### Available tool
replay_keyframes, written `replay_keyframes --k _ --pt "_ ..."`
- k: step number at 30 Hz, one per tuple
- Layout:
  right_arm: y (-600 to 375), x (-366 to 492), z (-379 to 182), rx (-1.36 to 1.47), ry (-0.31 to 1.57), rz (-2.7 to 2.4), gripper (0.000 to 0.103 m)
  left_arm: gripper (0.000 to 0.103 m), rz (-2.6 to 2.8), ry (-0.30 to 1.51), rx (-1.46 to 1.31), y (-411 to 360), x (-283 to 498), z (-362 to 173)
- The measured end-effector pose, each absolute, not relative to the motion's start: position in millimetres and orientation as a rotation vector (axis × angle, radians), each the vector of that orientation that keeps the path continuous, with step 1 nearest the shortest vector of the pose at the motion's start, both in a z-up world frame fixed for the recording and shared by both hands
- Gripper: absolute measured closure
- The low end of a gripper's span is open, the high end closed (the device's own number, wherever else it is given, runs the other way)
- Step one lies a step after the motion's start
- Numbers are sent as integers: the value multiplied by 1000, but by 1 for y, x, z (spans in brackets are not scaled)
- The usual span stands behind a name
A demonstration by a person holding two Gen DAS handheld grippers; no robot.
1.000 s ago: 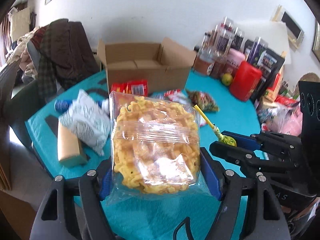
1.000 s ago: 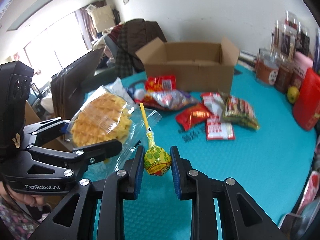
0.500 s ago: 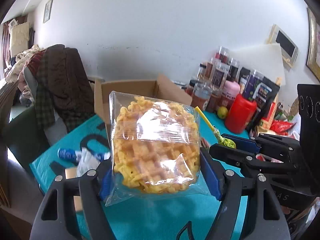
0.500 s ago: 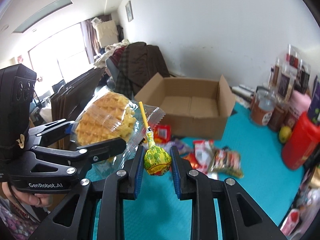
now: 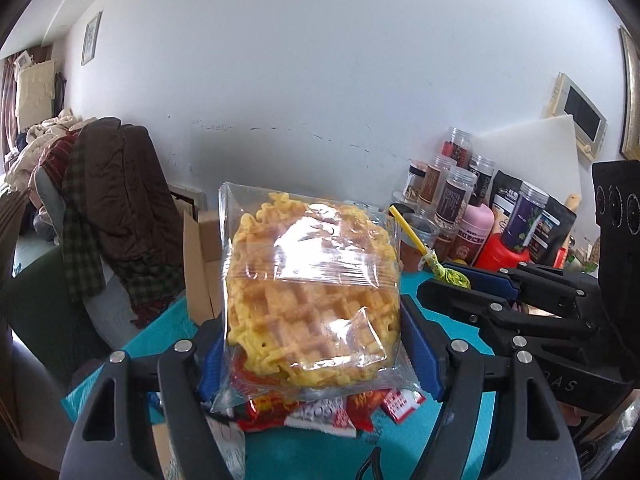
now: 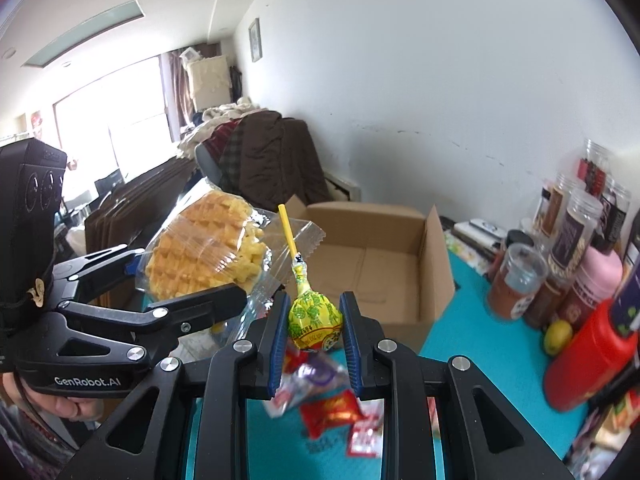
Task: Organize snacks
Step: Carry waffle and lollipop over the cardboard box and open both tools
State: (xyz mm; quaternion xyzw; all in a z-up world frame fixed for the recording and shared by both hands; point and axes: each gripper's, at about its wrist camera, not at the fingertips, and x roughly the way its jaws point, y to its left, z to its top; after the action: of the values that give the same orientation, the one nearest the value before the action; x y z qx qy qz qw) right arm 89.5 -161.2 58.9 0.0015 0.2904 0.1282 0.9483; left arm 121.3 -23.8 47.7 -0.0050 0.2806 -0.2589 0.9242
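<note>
My left gripper [image 5: 312, 344] is shut on a clear bag of yellow waffles [image 5: 312, 288], held upright above the teal table. The same waffle bag [image 6: 208, 252] shows at the left of the right wrist view, in the left gripper [image 6: 168, 292]. My right gripper [image 6: 314, 320] is shut on a yellow-green wrapped lollipop [image 6: 314, 316] with its yellow stick pointing up. That lollipop [image 5: 450, 276] also appears at the right of the left wrist view. An open empty cardboard box [image 6: 380, 264] stands beyond both grippers. Red and silver snack packets [image 6: 332, 408] lie on the table below.
Jars, a pink bottle and a red canister [image 6: 588, 344] crowd the table's right side against the wall, with a lemon [image 6: 558, 332] beside them. A chair draped with dark coats [image 5: 112, 200] stands at the left. A person's hand [image 6: 64, 404] holds the left gripper.
Both grippers have risen together with the waffle bag and the lollipop still in them. The table and packets have dropped lower in view, and the box now sits closer ahead.
</note>
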Motion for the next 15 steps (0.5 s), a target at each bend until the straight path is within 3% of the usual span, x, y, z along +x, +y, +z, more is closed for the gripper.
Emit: replay_keyframes --k 15 --pt "-179 176 39 62 612 232 78 29 -493 610 -28 -31 208 30"
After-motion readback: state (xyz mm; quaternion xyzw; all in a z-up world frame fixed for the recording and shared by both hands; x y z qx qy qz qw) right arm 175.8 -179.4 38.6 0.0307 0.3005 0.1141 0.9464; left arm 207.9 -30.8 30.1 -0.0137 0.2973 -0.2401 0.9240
